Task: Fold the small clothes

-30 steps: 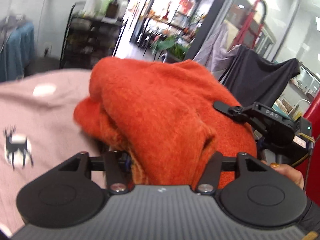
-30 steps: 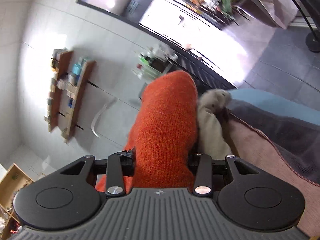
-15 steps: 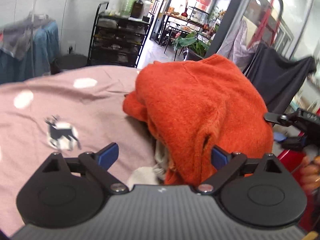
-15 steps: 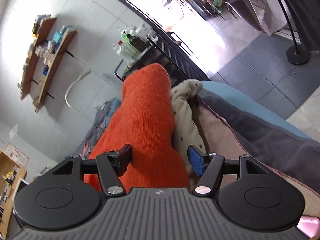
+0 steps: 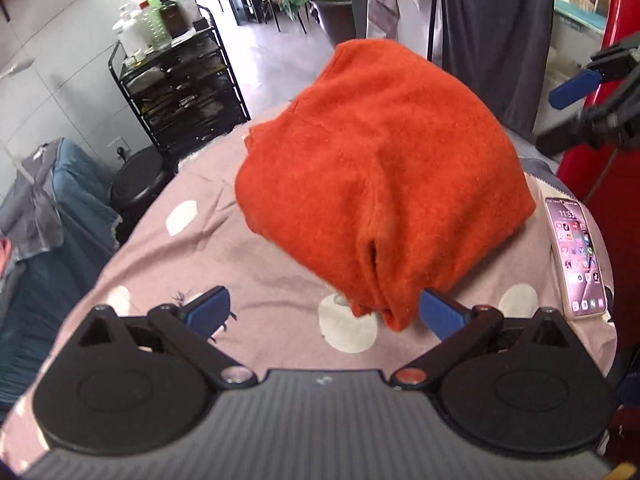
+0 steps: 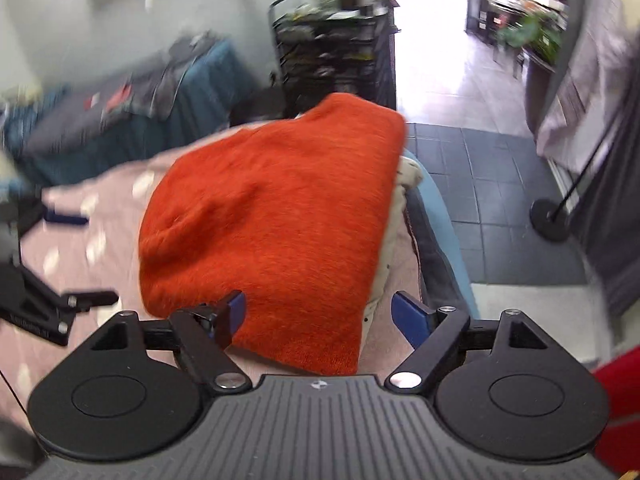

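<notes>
Orange knit sweater (image 5: 384,176) lies folded in a bundle on the pink spotted bedsheet (image 5: 224,248), toward the bed's far right edge, sitting on top of a cream garment (image 6: 394,216) that peeks out at its right side. Left hand-held gripper (image 5: 324,312) jaws spread wide, holding nothing; its right blue pad sits just beside the sweater's near hem, cannot tell if touching. Right hand-held gripper (image 6: 320,314) also spread wide, nothing clamped, the near edge of the sweater lying between its blue pads; that view is motion-blurred. Smartphone (image 5: 576,256) with lit screen lies face up on the sheet near the right edge, just beside the sweater. Black wire shelf rack (image 5: 180,92) with bottles stands beyond the bed's far edge. Dark cloth (image 5: 492,32) hangs behind the sweater.
</notes>
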